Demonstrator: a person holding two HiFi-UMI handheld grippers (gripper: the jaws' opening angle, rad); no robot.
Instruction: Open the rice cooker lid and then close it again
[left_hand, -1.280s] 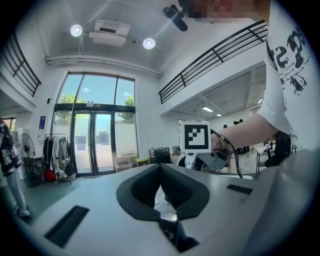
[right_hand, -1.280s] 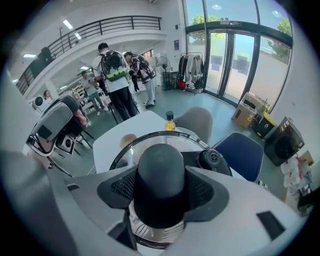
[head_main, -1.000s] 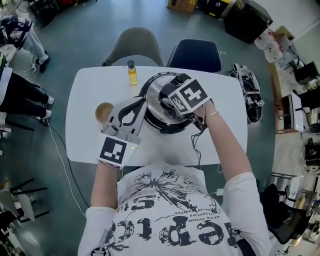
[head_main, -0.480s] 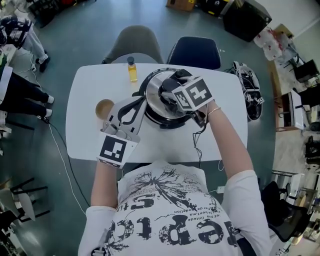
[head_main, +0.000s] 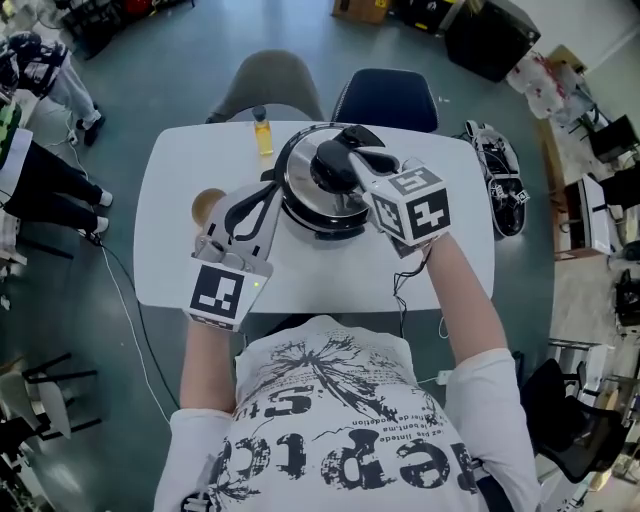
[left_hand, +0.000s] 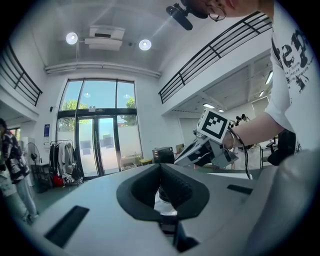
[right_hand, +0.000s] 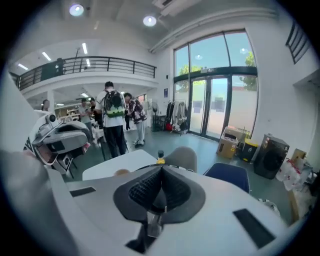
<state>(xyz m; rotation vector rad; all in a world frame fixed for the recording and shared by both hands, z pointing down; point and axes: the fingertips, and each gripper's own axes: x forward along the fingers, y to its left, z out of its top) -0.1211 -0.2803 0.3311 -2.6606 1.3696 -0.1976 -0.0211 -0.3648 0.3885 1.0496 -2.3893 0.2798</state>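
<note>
Rice cooker (head_main: 325, 222) sits at the middle of the white bench (head_main: 170, 260), toward its far edge. Its polished steel lid (head_main: 300, 185) lies over the pot, and the pot's dark rim shows below the lid's lower edge. A black knob (head_main: 330, 172) stands at the lid's middle.

From the lower right of the frame the right gripper (head_main: 345, 160) reaches in over the lid, its marker cube just off the cooker's right side, its black fingers on the knob. In the right gripper view its jaws (right_hand: 159, 192) have just been closing and now stand drawn together, with a dark piece pinched between the ribbed pads; the lid's curved edge shows just beyond them.

The left gripper (head_main: 270, 195) comes in from the lower left, its tips at the cooker's left edge. In the left gripper view its jaws (left_hand: 162, 187) are narrow, meeting at the tips, with a dark-topped, shiny part of the cooker between the pads. Behind them that view shows the right gripper (left_hand: 200, 150) under its marker cube.

A small bottle of yellow liquid (head_main: 262, 132) stands upright on the bench just beyond the cooker's upper left, apart from it. A round brown disc (head_main: 205, 205) lies left of the cooker, just beside the left gripper's body.

Past the bench's far edge stand a grey chair (head_main: 275, 85) and a dark blue chair (head_main: 390, 100), side by side.
</note>
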